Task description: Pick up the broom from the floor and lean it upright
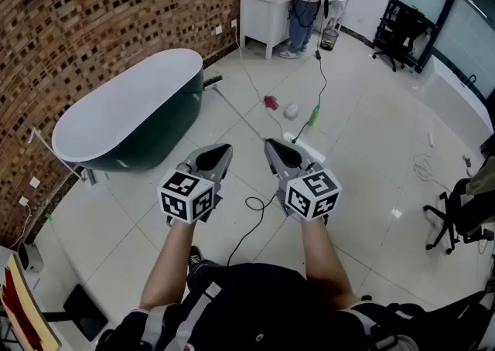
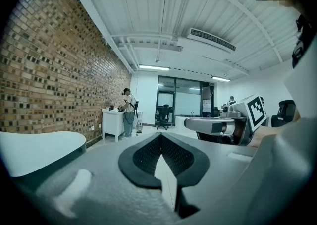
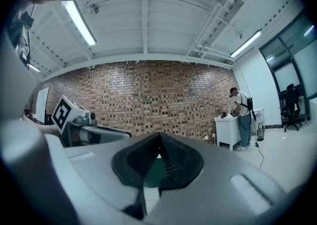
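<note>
- Head view: I hold the left gripper (image 1: 223,150) and right gripper (image 1: 272,144) level, right of the bathtub (image 1: 116,106); the broom (image 1: 230,102) lies on the floor off the bathtub's far end.
- Left gripper view: jaws together, empty.
- Right gripper view: jaws together, empty.

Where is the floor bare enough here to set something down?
Bare tiles lie between the green bottle and the office chair, and between the bathtub and the black cable. It is crowded around the broom and the red object.

The right gripper (image 3: 159,140) faces the brick wall (image 3: 148,95), jaws together on nothing. Along that wall, a person (image 3: 242,120) stands at a white desk (image 3: 226,131).
</note>
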Available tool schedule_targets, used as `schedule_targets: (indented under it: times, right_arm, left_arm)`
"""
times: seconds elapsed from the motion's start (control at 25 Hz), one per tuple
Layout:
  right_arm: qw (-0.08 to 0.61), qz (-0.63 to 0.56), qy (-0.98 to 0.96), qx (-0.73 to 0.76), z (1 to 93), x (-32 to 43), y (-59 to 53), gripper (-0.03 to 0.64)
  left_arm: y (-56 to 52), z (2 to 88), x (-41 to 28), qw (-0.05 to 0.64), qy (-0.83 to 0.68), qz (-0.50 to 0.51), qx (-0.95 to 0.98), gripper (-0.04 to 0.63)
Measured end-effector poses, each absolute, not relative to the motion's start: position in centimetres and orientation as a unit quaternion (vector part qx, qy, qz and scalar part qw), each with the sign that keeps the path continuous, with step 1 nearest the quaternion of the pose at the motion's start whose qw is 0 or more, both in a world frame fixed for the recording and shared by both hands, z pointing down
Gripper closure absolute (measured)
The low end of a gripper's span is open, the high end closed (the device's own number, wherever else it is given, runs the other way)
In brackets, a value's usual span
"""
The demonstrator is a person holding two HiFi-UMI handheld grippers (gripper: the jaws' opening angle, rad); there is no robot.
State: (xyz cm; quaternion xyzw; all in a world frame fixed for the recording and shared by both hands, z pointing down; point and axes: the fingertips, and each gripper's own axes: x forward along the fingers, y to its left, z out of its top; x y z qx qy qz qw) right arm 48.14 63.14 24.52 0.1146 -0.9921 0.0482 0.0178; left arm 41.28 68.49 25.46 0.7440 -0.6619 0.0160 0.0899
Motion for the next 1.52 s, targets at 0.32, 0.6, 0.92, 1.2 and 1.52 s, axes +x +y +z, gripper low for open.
schedule_targets:
  times: [0.32, 0.6, 0.92, 1.2, 1.52]
  right_arm:
    - [0.019, 0.063, -0.992, 0.107, 25.6, 48.2, 61.4, 0.614]
    - [0.025, 0.076, -0.992, 0.096, 26.8, 45.9, 60.0, 0.613]
    - [0.054, 0.078, -0.991, 0.097, 28.4, 38.5, 56.7, 0.612]
    - [0.084, 0.077, -0.986, 0.118, 29.3, 30.3, 52.1, 0.614]
    - [0.096, 0.081, -0.980, 0.155, 29.5, 20.6, 47.7, 0.612]
  left_arm:
    - [66.9, 26.5, 41.5, 0.101, -0.664, 0.028, 0.740, 0.594]
    - [66.0, 27.4, 39.0, 0.108, -0.674, 0.032, 0.730, 0.594]
    - [62.9, 29.1, 31.1, 0.125, -0.674, 0.016, 0.728, 0.594]
    - [58.0, 30.2, 22.5, 0.135, -0.655, 0.009, 0.743, 0.594]
    - [54.2, 31.7, 13.1, 0.157, -0.623, 0.009, 0.766, 0.594]
